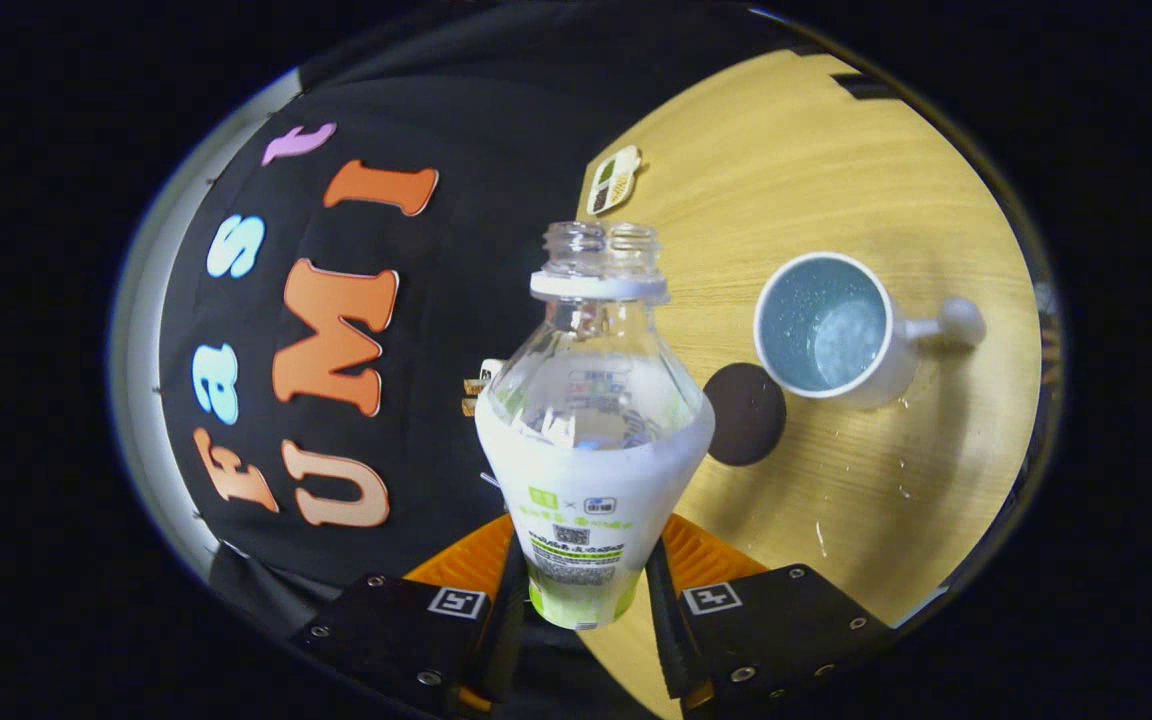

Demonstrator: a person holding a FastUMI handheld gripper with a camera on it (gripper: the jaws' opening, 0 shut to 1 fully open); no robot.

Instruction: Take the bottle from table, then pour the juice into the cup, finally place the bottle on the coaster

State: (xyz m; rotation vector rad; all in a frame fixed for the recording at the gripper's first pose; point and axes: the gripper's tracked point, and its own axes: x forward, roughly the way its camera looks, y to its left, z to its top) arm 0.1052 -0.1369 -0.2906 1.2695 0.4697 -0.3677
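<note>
Gripper view, largest item first.

Light wood-grain desk (836, 180): spread beyond and to the right of the fingers. The view was rolled, so the desk stood on a slant against the black cloth wall. A few small droplets or specks lay on the wood below the cup.

Clear plastic bottle with a white and green label sleeve (591, 420): held between the two fingers, its base nearest the camera and its neck pointing away. The cap was off; the open threaded mouth showed above a white collar ring. The upper clear part looked nearly empty; liquid level could not be read.

The gripper (584, 585): jaws clenched on the bottle, one finger pressing each side of the labelled lower body.

White cup with a pale blue inside and a knobbed side handle (826, 330): sat on the desk beyond the fingers, right of the bottle's shoulder, apart from the bottle. Some liquid seemed to lie in the bottom.

Dark round flat coaster (748, 415): on the desk between bottle and cup, just beside the cup's base, partly hidden behind the bottle.

Small striped sticker-like tag (614, 180): at the far desk edge, beyond the bottle mouth.
</note>
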